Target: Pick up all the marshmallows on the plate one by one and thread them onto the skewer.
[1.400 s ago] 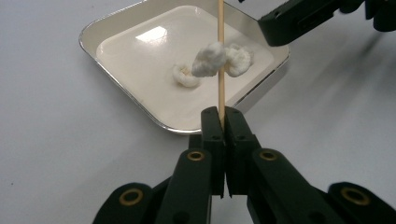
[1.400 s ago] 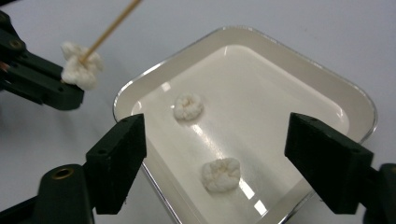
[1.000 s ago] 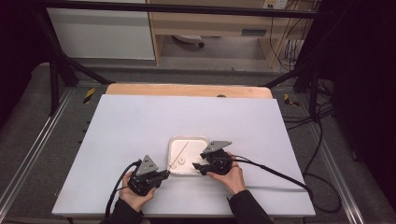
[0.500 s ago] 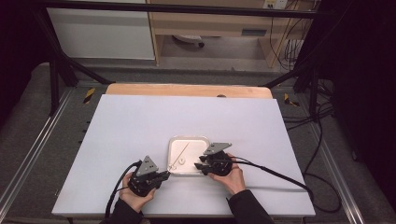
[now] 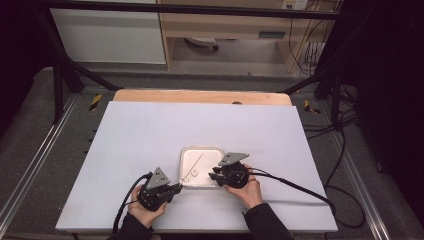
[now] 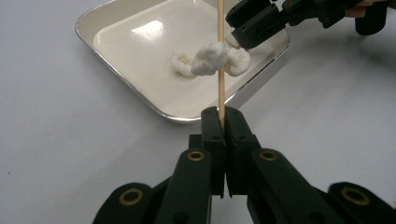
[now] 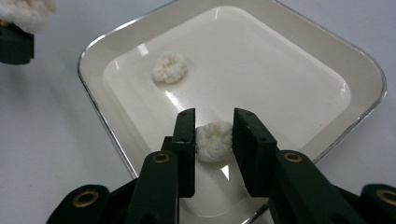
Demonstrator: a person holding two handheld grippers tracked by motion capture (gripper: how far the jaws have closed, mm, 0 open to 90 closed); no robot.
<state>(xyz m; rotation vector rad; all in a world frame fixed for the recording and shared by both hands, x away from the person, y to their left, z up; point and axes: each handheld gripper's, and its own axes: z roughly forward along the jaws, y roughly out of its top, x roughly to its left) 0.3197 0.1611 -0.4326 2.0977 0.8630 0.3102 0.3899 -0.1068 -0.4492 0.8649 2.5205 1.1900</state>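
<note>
Overhead, from the high view: white table [image 5: 150,135] with a square white tray [image 5: 187,154] near the person's edge, a thin wooden skewer [image 5: 196,162] slanting across the tray, small white pieces beside its lower end. Left gripper [image 5: 175,188] at the tray's near-left corner, carried by the left hand [image 5: 145,212]; right gripper [image 5: 213,174] at the tray's right rim, carried by the right hand [image 5: 246,189], cable trailing off to the right across the table. Next, the left gripper view: jaws fully closed on the lower end of the skewer [image 6: 221,56] — stick clamped upright between the two black pads, rising out of the top of the picture. One white puffy piece [image 6: 208,58] threaded on the skewer, above the tray [image 6: 140,84]; a second piece [image 6: 183,64] lying on the tray floor behind it, a third [image 6: 239,60] just beside the skewered one, under the tips of the right gripper [image 6: 243,32] coming in from the upper right. Last, the right gripper view: jaws just closing, partly closed around a white piece [image 7: 214,141] resting on the tray floor near the closest rim [image 7: 98,116]. Left pad touching the piece's side; right pad at or just off the other side — contact there not clear. Another white piece [image 7: 170,67] farther in on the tray floor, well apart from the jaws. Upper left corner: the skewered piece [image 7: 25,11] and a black part of the left gripper below it, outside the tray.
</note>
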